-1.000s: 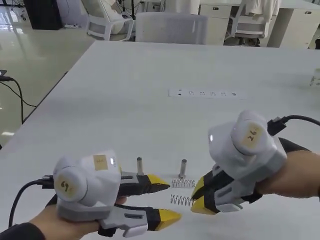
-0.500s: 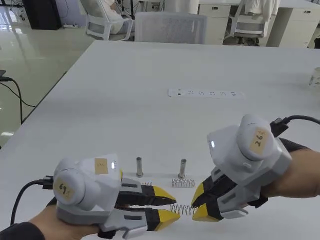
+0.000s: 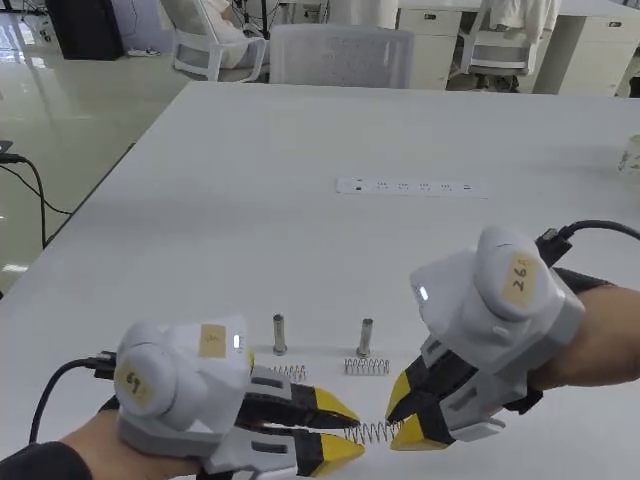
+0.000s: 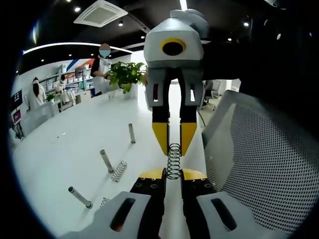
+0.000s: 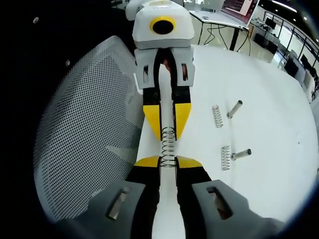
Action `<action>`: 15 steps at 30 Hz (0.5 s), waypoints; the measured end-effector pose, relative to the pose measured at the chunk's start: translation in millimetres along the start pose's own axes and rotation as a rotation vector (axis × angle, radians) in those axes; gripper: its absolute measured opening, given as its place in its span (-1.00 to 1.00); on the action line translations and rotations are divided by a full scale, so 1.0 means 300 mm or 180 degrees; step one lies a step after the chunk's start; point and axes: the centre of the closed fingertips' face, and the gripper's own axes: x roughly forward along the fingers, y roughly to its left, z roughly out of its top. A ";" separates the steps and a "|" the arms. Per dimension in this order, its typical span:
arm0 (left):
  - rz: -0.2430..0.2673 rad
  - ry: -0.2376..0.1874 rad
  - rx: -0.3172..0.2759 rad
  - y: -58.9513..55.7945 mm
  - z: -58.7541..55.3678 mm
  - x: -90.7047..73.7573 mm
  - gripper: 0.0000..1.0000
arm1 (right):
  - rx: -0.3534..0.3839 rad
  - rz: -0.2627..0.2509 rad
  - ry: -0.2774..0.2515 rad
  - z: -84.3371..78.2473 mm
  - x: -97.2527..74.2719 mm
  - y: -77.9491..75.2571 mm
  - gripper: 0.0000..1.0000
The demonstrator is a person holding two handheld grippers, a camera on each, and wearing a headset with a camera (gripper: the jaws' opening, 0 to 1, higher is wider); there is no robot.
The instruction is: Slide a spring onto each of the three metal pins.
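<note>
Bright, even ceiling light, faint shadows on the white table (image 3: 300, 200), heavy fisheye bending in gripper views.

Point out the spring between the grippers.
Head view, bottom centre: the spring spans from left gripper to right gripper, just below a metal pin.

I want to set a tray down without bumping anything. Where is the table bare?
Bare: the broad stretch between power strip and pins, and the table beyond the strip. Crowded: the near edge, with pins, loose springs, and the left gripper and right gripper on one spring.
</note>
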 end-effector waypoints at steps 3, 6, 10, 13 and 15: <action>0.0005 0.0023 0.0012 0.001 -0.004 -0.001 -0.83 | 0.0022 0.0008 -0.0010 0.008 -0.006 -0.001 -0.75; 0.0008 0.0022 0.0017 0.002 -0.004 -0.002 -0.83 | 0.0027 0.0002 -0.0017 0.016 -0.013 0.001 -0.75; 0.0019 0.0023 0.0025 0.005 -0.005 -0.002 -0.83 | 0.0061 -0.0022 -0.0067 0.034 -0.027 0.000 -0.75; 0.0034 0.0018 0.0019 0.007 -0.005 -0.003 -0.84 | 0.0097 -0.0047 -0.0140 0.053 -0.039 -0.004 -0.75; 0.0038 0.0016 0.0021 0.008 -0.004 -0.003 -0.84 | 0.0119 -0.0055 -0.0195 0.067 -0.045 -0.005 -0.75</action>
